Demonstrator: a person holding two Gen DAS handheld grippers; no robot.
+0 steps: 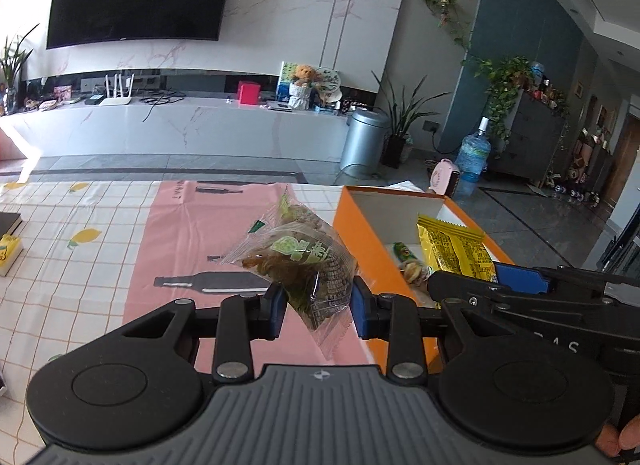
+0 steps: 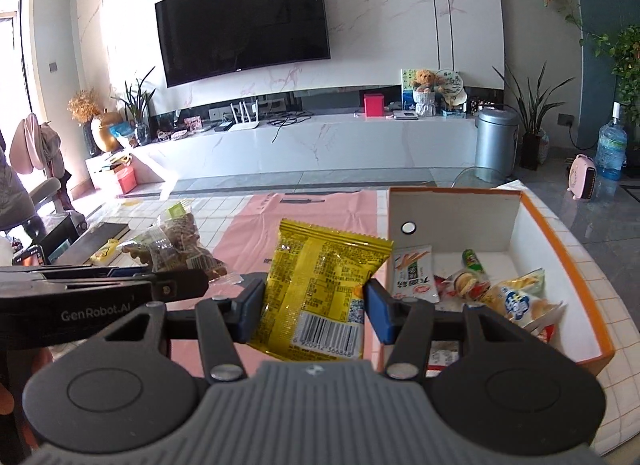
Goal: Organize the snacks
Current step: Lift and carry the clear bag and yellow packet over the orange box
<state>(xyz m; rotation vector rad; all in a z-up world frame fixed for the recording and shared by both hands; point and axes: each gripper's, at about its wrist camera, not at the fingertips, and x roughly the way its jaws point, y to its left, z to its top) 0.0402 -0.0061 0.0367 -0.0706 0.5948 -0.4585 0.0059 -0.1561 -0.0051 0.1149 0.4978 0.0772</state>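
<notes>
Two snack packs are hanging in my claws at once. My left claw [image 1: 318, 303] is pinching a clear packet of brown snacks [image 1: 298, 261] between its blue pads, the packet sticking up and forward from the fingertips, above the pink mat [image 1: 176, 233] on the surface. My right claw [image 2: 314, 307] is clamping a yellow packet [image 2: 320, 285] by its lower half, barcode end nearest me, the upper part standing up past the pads. Just right of both claws, the orange box [image 2: 560, 249] is sitting open on the checked cloth [image 1: 80, 265], already holding several wrapped snacks [image 2: 516, 299] on its white floor. Neither held packet is touching the box. Farther off, a dark television [image 2: 244, 25] is hanging over a long white cabinet [image 2: 320, 137].
</notes>
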